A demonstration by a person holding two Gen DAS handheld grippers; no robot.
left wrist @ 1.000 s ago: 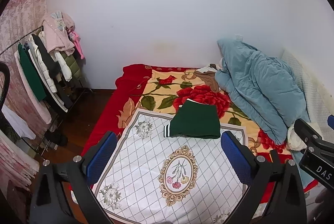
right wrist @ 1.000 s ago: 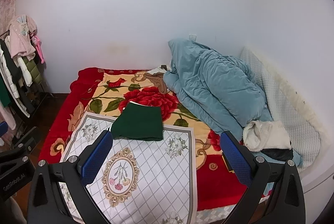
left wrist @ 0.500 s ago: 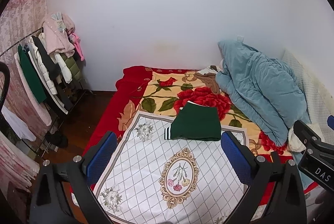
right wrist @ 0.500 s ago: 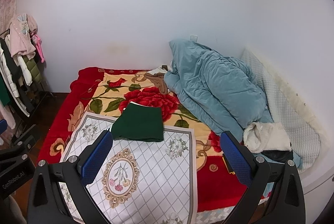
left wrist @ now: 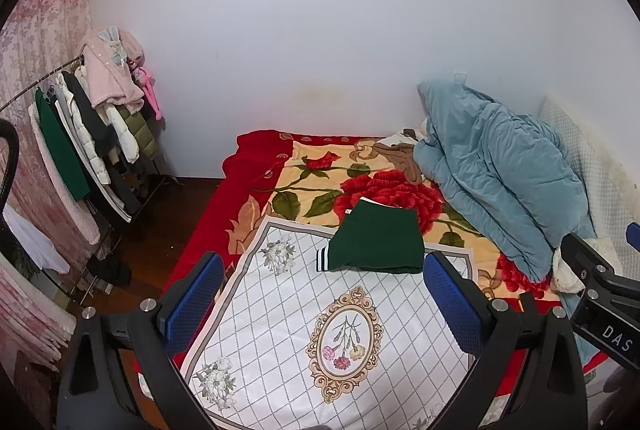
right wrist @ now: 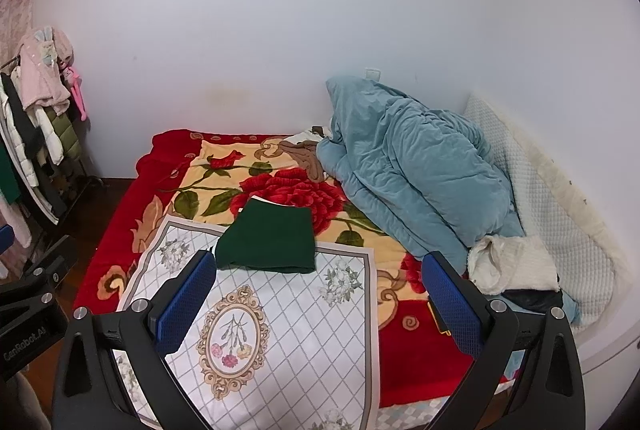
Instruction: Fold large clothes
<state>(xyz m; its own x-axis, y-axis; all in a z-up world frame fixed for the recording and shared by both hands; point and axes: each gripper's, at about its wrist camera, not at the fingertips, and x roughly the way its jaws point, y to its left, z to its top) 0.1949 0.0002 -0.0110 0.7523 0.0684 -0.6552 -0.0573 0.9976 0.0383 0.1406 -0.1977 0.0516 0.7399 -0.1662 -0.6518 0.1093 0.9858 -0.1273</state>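
A dark green garment [left wrist: 378, 238] lies folded into a flat rectangle on the bed, at the far edge of a white patterned cloth [left wrist: 320, 326]; striped cuffs show at its left. It also shows in the right wrist view [right wrist: 267, 237]. My left gripper [left wrist: 324, 304] is open and empty, held above the white cloth, short of the garment. My right gripper [right wrist: 316, 304] is open and empty, also above the white cloth [right wrist: 288, 326], near the bed's front.
A red rose blanket [left wrist: 320, 185] covers the bed. A bunched blue duvet [right wrist: 412, 165] and white clothes [right wrist: 512, 264] lie at the right. A rack of hanging clothes [left wrist: 88, 133] stands at the left over a dark wood floor. A white wall lies behind.
Both grippers have drifted slightly back and up from the bed; the folded green garment has stayed where it lay. Both stay open.
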